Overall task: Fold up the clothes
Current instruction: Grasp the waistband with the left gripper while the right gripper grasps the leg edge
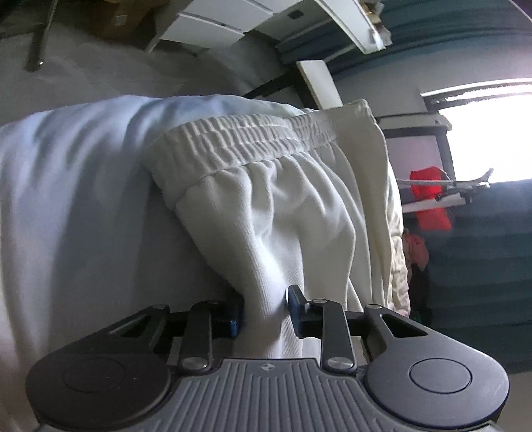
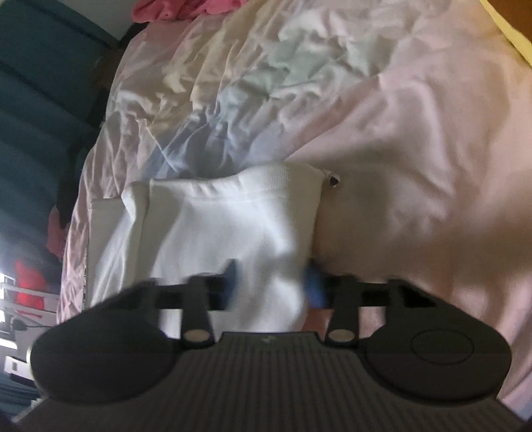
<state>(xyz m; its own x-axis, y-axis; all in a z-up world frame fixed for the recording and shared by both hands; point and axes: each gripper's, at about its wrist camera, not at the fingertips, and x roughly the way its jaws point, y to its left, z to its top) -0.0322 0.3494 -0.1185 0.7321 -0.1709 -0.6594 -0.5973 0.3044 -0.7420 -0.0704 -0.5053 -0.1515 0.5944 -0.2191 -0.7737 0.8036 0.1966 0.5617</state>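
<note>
On the pale bedsheet [image 2: 415, 139] lie the white shorts [image 1: 286, 212]; the left gripper [image 1: 266, 314] pinches a fold below the elastic waistband [image 1: 252, 139], seen only in the left view. The right view, blurred, shows the right gripper [image 2: 274, 282] clamped on the shorts' hem [image 2: 232, 186]; no writing is legible.

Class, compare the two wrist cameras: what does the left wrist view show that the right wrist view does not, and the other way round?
Left wrist only: the garment's gathered elastic waistband and a bright window.

Right wrist only: a plain ribbed hem, the rumpled pale sheet and pink clothes.

Both: a white garment pinched between blue fingertips, left gripper and right gripper, with something red in the background.
</note>
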